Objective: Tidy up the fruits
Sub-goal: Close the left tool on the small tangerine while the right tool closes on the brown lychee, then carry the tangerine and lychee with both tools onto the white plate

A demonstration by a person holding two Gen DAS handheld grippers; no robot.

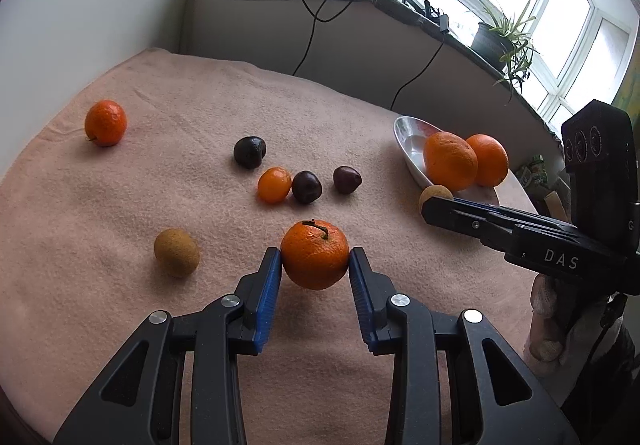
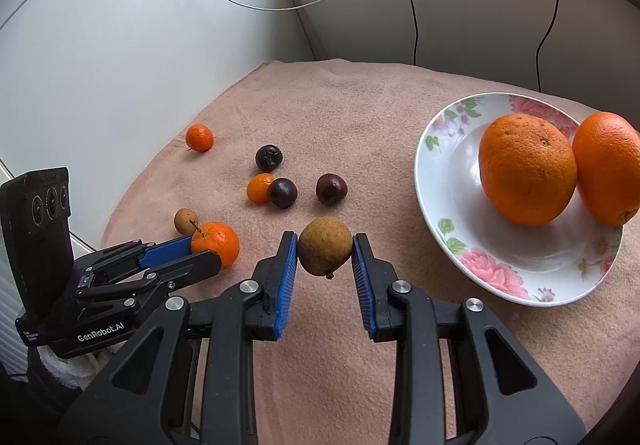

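Plate (image 2: 436,181) w/ two oranges (image 2: 528,169); left gripper (image 1: 315,260) fingers pinch mandarin (image 1: 315,255), right gripper (image 2: 325,249) fingers pinch brown fruit (image 2: 325,246).

Both wrist cameras look forward and down along their tools, close over the counter (image 1: 120,205) — sharing the scattered fruit and the plate (image 2: 440,173).

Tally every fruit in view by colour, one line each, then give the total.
Orange: 5 (two big oranges on the plate, three small)
Dark purple: 3 (first)
Brown: 2, one in the right hand-held gripper
Total: 10
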